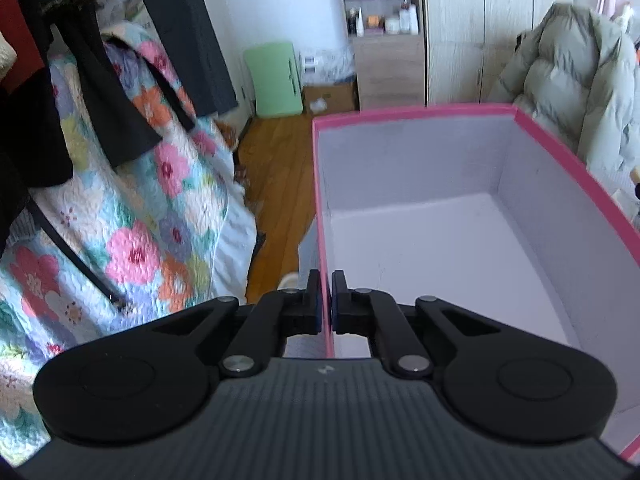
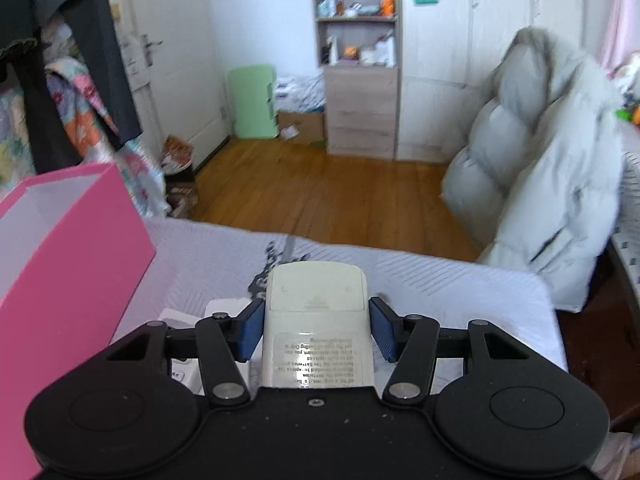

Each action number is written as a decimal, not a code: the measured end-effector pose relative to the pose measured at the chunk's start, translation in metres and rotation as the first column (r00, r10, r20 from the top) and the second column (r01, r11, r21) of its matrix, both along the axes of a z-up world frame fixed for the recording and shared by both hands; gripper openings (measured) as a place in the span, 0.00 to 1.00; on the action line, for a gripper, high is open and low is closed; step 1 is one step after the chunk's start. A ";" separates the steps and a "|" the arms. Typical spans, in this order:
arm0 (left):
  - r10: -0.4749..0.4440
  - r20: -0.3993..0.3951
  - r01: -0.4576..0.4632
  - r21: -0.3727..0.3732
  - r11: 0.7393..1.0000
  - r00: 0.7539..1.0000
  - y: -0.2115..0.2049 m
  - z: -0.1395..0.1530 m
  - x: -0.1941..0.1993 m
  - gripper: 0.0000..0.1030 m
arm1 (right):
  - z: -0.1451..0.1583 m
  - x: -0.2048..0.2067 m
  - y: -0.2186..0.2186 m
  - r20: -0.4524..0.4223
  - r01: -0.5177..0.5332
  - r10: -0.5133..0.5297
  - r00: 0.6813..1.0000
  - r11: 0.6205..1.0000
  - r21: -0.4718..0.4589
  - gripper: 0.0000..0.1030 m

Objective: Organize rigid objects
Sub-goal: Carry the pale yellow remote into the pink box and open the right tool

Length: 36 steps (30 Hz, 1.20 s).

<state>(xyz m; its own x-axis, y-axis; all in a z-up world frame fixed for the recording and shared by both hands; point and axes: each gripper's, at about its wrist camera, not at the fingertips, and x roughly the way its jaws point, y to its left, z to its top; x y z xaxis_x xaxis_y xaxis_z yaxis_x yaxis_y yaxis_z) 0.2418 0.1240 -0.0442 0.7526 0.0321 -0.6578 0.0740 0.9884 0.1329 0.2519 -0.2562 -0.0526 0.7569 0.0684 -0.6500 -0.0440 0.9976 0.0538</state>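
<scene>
Your left tool (image 1: pixel 325 300) was closed on the left wall of the box (image 1: pixel 420 216), one finger outside and one inside, the pink rim running up between the pads. The box was open at the top, pink outside and pale inside, and nothing showed on the part of its floor that the left view took in. To the left of it lay a flowered quilt (image 1: pixel 132 216) with dark clothes (image 1: pixel 80 80) hanging over it, and far beyond stood a shelf unit (image 1: pixel 380 4) and a green case (image 1: pixel 276 80) on the wooden floor. A grey puffer coat (image 1: pixel 572 92) hung at the right behind the box. Your right tool (image 2: pixel 316 330) stood part open around a white remote (image 2: pixel 318 312), which lay back side up with its printed label toward you; the blue pads (image 2: pixel 250 330) flanked its sides, the left one at its edge, the right one with a thin gap, so I cannot tell that it was pressed yet. No earlier view lets me say more of that tool's travel. The remote lay on a pale grey bedspread (image 2: pixel 460 288), near its middle, with the box just to the left in the right view and some white items (image 2: pixel 180 316) close by under the left finger. The wooden floor (image 2: pixel 340 188) showed beyond the spread's far edge.
</scene>
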 end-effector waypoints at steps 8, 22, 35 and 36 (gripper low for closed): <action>-0.007 0.017 0.008 -0.054 0.999 1.000 0.008 0.000 -0.003 0.03 | 0.042 -0.049 0.015 0.149 0.017 -0.020 0.989 1.000 0.019 0.59; -0.061 0.052 0.065 -0.088 0.994 0.997 -0.004 0.000 -0.010 0.03 | 0.112 -0.068 0.084 0.345 -0.135 0.125 0.930 0.991 0.003 0.59; -0.039 0.056 0.045 -0.100 0.994 0.998 -0.003 -0.001 -0.011 0.03 | 0.065 0.069 0.204 0.044 -0.376 0.377 0.925 0.895 0.241 0.59; -0.040 0.056 0.045 -0.101 0.994 0.998 -0.003 -0.001 -0.012 0.03 | 0.058 0.074 0.208 0.039 -0.371 0.373 0.927 0.893 0.254 0.59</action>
<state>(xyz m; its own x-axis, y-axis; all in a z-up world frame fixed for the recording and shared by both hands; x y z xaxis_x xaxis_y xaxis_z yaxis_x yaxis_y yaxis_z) 0.2303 0.1210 -0.0452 0.7861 -0.0662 -0.6146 0.1119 0.9931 0.0362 0.3261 -0.0481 0.0051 0.6374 0.5061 -0.5810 -0.4073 0.8614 0.3035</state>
